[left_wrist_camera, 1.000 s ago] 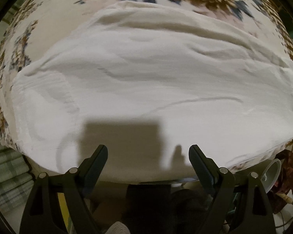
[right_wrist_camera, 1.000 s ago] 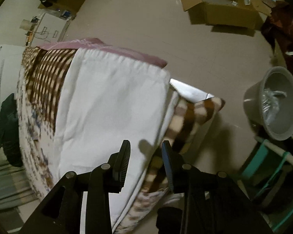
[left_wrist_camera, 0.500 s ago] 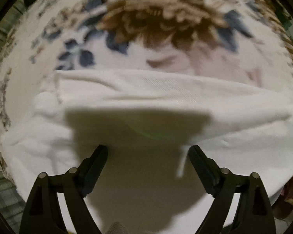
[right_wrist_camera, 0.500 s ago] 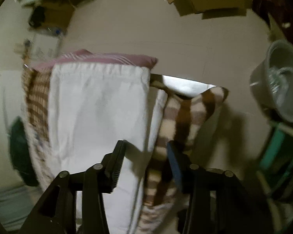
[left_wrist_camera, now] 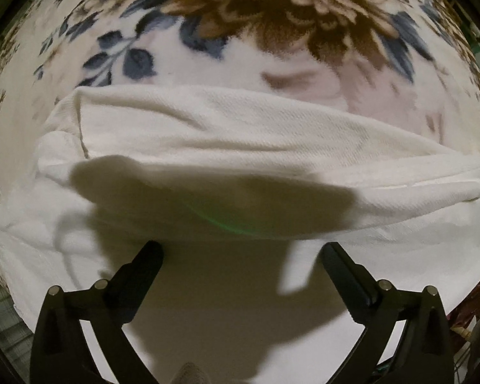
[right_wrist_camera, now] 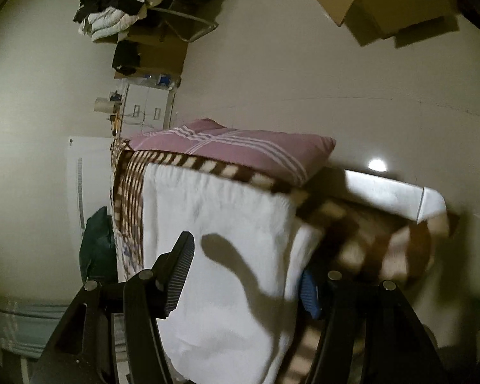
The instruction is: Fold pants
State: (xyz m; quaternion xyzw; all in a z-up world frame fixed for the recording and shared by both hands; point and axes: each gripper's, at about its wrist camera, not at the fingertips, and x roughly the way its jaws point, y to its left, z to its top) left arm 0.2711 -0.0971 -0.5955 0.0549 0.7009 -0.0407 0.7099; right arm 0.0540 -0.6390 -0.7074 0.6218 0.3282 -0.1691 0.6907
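Pants (left_wrist_camera: 240,147) white, spread on floral blanket (left_wrist_camera: 240,32); left tool (left_wrist_camera: 241,256) spread wide.

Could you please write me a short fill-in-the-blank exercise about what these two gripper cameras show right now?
1. The pants are ____ in colour.
2. The pants lie on a blanket printed with brown and blue ____.
3. The left gripper has its jaws ____ over the pants.
4. In the right wrist view, the pillow beyond the pants is ____ with white stripes.

Missing words: white; flowers; open; pink
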